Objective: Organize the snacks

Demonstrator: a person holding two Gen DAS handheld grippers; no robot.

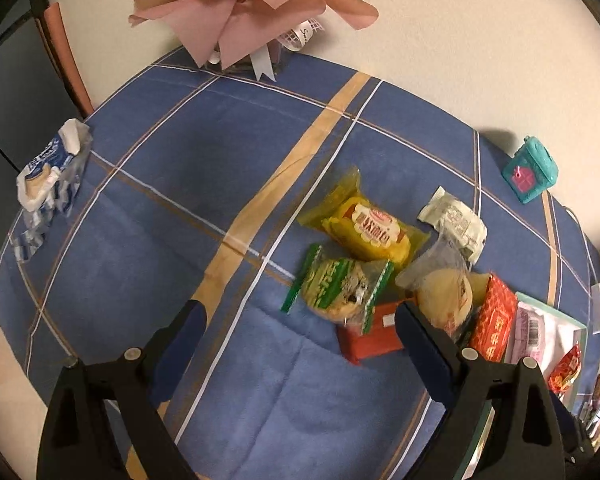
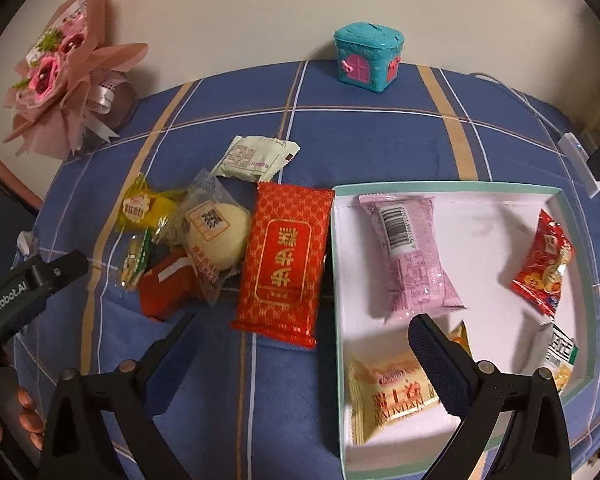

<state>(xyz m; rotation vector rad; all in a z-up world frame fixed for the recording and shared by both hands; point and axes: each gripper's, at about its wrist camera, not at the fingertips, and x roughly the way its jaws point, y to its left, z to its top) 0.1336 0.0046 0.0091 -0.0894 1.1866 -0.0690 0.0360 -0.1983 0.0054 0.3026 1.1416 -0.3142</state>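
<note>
A heap of snacks lies on the blue checked cloth: a yellow pack [image 1: 364, 228], a green pack [image 1: 340, 288], a white pack [image 1: 454, 220], a clear bag with a pale bun [image 2: 216, 232] and a small red pack [image 1: 376, 336]. My left gripper [image 1: 300, 332] hangs open just short of the green pack, holding nothing. A big red pack [image 2: 284, 264] lies beside the white box [image 2: 460, 188]. Inside the box are a pink pack [image 2: 412, 252], a red pack [image 2: 544, 264], an orange pack [image 2: 392, 396] and a white-green pack [image 2: 560, 356]. My right gripper [image 2: 306, 352] is open and empty, straddling the box's left wall below the big red pack.
A pink paper bouquet [image 1: 240, 12] stands at the table's far edge against the wall. A teal toy house [image 2: 368, 56] sits at the back. A crumpled blue-white wrapper [image 1: 48, 176] lies at the left edge. The left gripper's body [image 2: 32, 284] and a hand [image 2: 24, 412] show at left.
</note>
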